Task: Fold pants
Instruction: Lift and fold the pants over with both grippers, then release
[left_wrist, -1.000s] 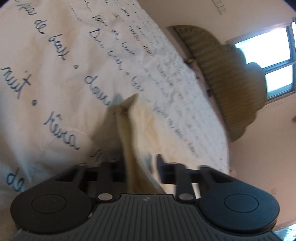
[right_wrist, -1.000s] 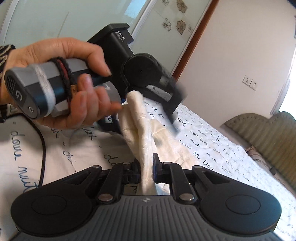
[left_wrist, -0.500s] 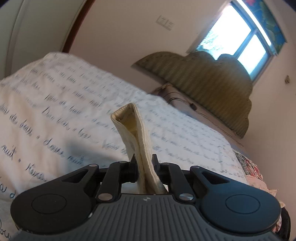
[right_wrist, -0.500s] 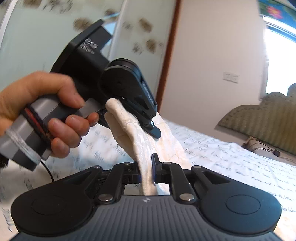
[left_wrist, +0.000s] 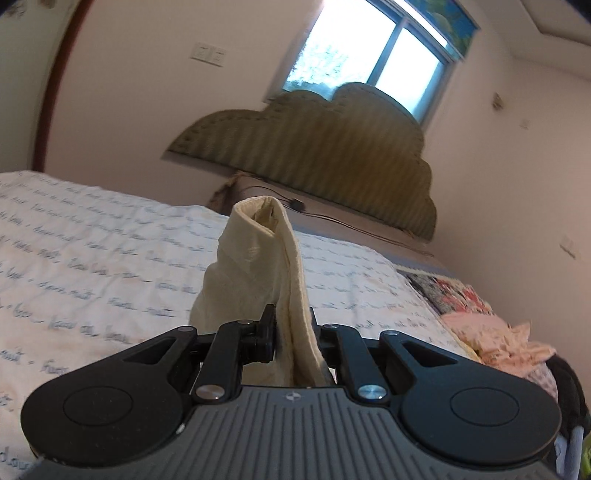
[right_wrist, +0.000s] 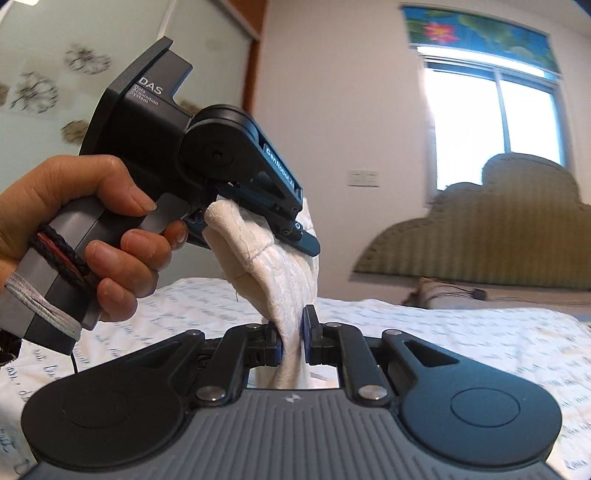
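The cream pants (left_wrist: 258, 266) are lifted above the bed. In the left wrist view my left gripper (left_wrist: 291, 325) is shut on a bunched fold of them, and the cloth stands up between the fingers. In the right wrist view my right gripper (right_wrist: 291, 332) is shut on another part of the pants (right_wrist: 273, 258), its blue pads pressing the cloth. That view also shows the left gripper (right_wrist: 291, 229) just above, held by a hand (right_wrist: 85, 221), clamped on the same cloth. The pants stretch between the two grippers.
The bed (left_wrist: 92, 266) has a white cover with blue script. A padded olive headboard (left_wrist: 332, 155) stands under a window (left_wrist: 369, 55). A pile of pink and patterned clothes (left_wrist: 491, 332) lies at the bed's right edge. A glass wardrobe door (right_wrist: 44, 74) is at the left.
Both grippers have risen with the pants and rolled toward level. The views swung from the bed cover to the headboard and window. Both grips held.
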